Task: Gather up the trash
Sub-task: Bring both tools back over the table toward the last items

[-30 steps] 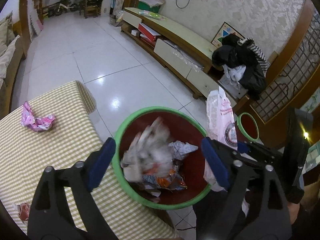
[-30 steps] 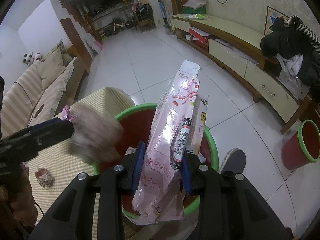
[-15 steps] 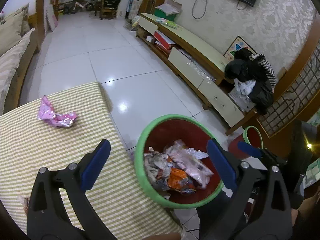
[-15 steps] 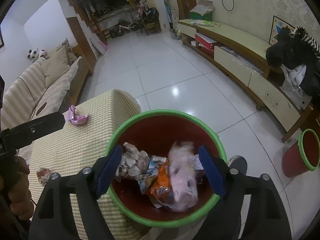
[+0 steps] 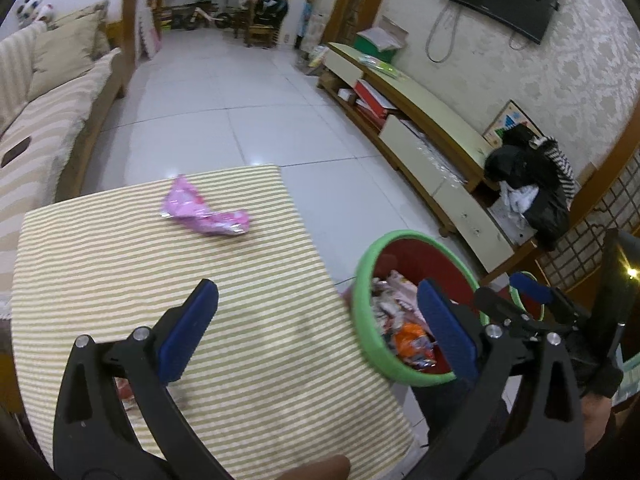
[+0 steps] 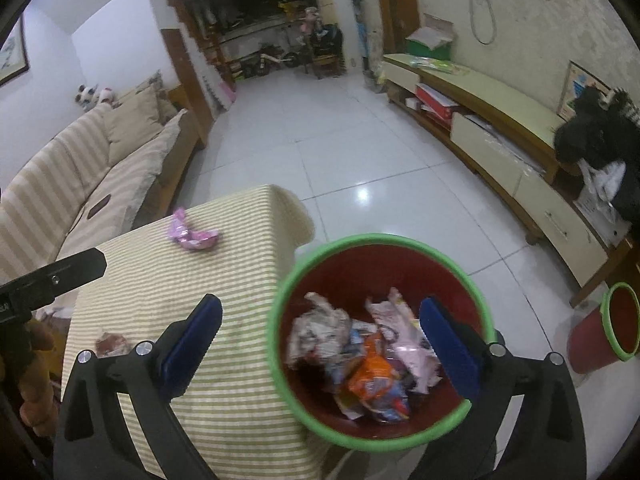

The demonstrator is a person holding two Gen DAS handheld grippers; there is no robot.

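Note:
A red bin with a green rim (image 6: 400,240) stands on the floor beside the table and holds several crumpled wrappers (image 6: 372,356). It also shows in the left wrist view (image 5: 362,288). A pink wrapper (image 5: 204,212) lies on the striped tablecloth (image 5: 120,248) near its far edge; it shows in the right wrist view too (image 6: 192,234). A small reddish crumpled scrap (image 6: 110,344) lies near the table's left side. My left gripper (image 5: 316,330) is open and empty above the table's right edge. My right gripper (image 6: 320,334) is open and empty above the bin.
A second red bin with a green rim (image 6: 616,320) stands on the floor to the right. A low TV cabinet (image 6: 500,128) runs along the right wall with dark clothes (image 5: 532,176) on it. A striped sofa (image 6: 80,168) lies left of the table.
My right gripper opened and dropped the pink and white packet into the bin. My left gripper moved left from above the bin toward the table.

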